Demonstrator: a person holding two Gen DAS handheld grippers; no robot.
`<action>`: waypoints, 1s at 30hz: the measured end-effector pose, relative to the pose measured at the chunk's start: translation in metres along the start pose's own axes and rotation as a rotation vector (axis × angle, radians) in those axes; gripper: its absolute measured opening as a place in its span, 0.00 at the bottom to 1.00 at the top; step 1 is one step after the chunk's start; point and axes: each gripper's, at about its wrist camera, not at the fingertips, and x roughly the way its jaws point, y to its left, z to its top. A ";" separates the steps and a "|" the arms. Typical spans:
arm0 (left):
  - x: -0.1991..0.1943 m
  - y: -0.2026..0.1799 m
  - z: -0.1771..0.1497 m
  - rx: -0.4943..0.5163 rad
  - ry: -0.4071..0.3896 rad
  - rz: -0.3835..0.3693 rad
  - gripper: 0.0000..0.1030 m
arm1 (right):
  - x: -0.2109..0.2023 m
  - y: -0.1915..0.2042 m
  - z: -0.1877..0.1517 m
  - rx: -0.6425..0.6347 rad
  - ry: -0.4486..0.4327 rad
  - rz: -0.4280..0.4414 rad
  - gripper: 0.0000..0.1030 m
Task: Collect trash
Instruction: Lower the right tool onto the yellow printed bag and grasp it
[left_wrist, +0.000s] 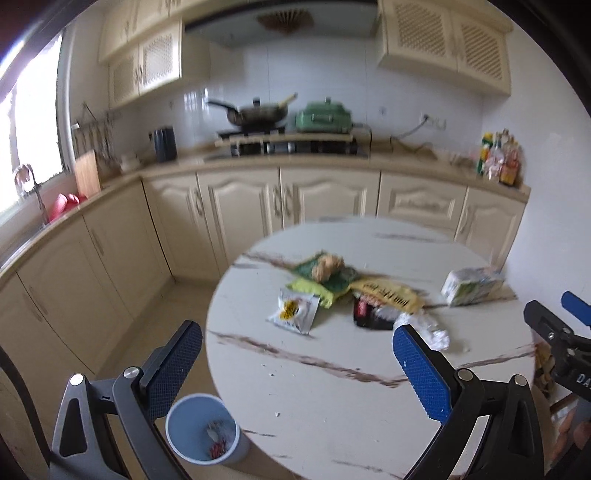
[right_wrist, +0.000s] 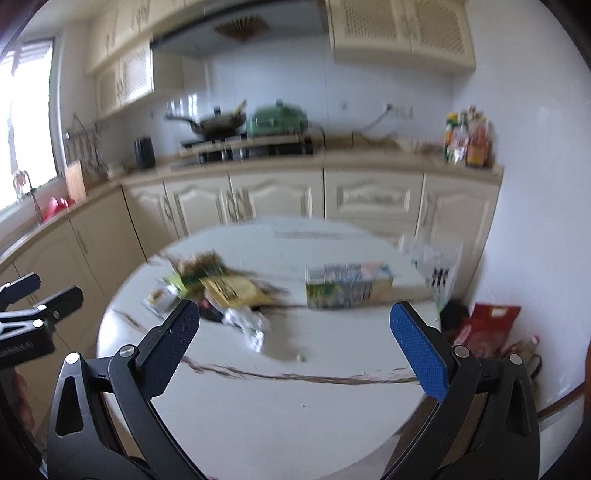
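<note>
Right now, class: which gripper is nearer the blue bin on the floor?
Left. The left gripper hangs open almost directly above the blue bin beside the table. The right gripper, also open, is over the tabletop, farther from it.

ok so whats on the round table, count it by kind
snack wrappers and packets: 5, white, lime green, dark green, yellow, red and black
crumpled silver foil wrapper: 1
tissue pack: 1
total: 7, though the pile overlaps and is blurred, so more may be hidden
</note>
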 end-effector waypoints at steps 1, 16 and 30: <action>0.011 0.001 0.009 -0.001 0.016 0.002 0.99 | 0.010 0.000 -0.002 -0.004 0.020 0.000 1.00; 0.171 0.055 0.080 -0.076 0.219 -0.044 0.99 | 0.188 0.057 0.025 -0.145 0.314 0.227 1.00; 0.262 0.069 0.104 -0.082 0.307 -0.048 0.99 | 0.227 0.071 0.019 -0.247 0.373 0.235 1.00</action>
